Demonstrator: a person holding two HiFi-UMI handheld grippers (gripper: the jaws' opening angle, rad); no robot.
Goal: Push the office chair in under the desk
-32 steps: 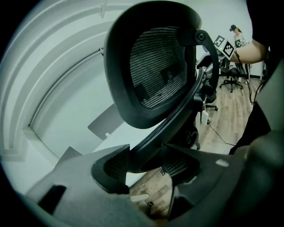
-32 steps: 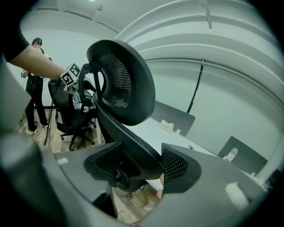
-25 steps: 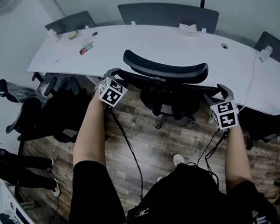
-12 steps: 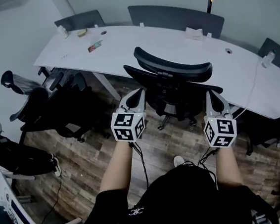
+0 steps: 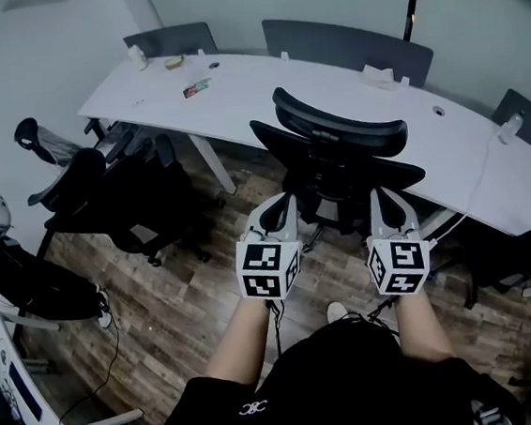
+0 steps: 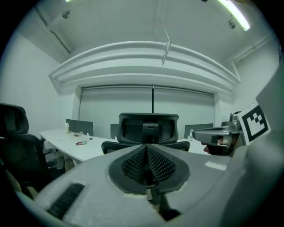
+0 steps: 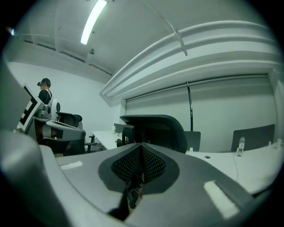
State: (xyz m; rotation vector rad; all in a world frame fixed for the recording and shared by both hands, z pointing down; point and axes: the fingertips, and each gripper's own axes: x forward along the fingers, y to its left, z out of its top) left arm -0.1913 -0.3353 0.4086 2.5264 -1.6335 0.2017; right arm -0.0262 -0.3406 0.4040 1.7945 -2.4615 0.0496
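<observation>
The black office chair (image 5: 339, 152) stands with its seat at the edge of the white curved desk (image 5: 234, 92), its back and headrest toward me. Both grippers hover over the wood floor, short of the chair and apart from it. My left gripper (image 5: 281, 203) is shut with nothing in it, and so is my right gripper (image 5: 384, 196). The left gripper view looks over its shut jaws (image 6: 146, 150) straight at the chair's back (image 6: 148, 128). From the right gripper (image 7: 141, 150) the chair (image 7: 155, 128) shows ahead, slightly left.
Other black chairs (image 5: 103, 191) crowd the desk's left end. Grey chairs (image 5: 342, 43) line the far side. Small items (image 5: 198, 88) lie on the desk. A seated person's legs (image 5: 20, 299) are at the left edge. Cables trail from both grippers.
Both grippers were up at the chair's armrests with jaws apart. They have come off the chair, drawn back toward me and shut. The chair sits closer under the desk.
</observation>
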